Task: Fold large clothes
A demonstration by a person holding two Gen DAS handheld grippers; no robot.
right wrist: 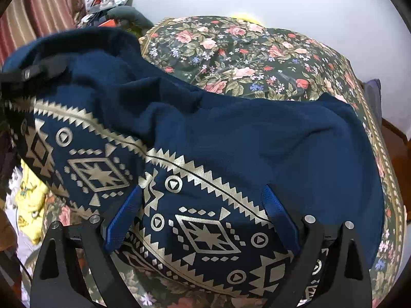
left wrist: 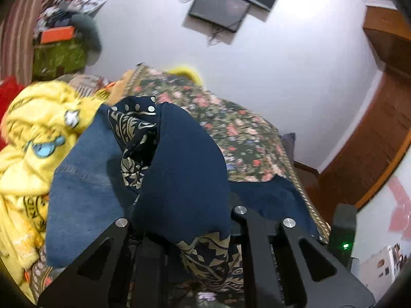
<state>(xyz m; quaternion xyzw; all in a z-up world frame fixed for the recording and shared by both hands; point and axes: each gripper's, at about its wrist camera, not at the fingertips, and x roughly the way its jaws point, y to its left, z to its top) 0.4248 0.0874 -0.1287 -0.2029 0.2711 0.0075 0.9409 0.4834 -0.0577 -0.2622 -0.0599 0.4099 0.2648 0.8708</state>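
in the left wrist view the left gripper (left wrist: 191, 241) has its jaws nearly together, pinched on a bunch of the navy garment (left wrist: 185, 169), whose plain cloth and gold-printed band rise straight up in front of the lens. the floral bedspread (left wrist: 246, 138) lies beyond, a yellow blanket (left wrist: 33, 133) is heaped at the left of the frame, and a wall screen (left wrist: 218, 7) hangs above. in the right wrist view the right gripper (right wrist: 203, 218) stands wide, its blue pads either side of the printed hem band without pressing on it. the navy garment (right wrist: 231, 138) lies across the floral bedspread (right wrist: 257, 59), its long axis running from the lifted end at upper left, where the left gripper (right wrist: 30, 73) holds it, down to lower right. the hem sits right at the open right gripper, which looks nearer the free end to pinch next.
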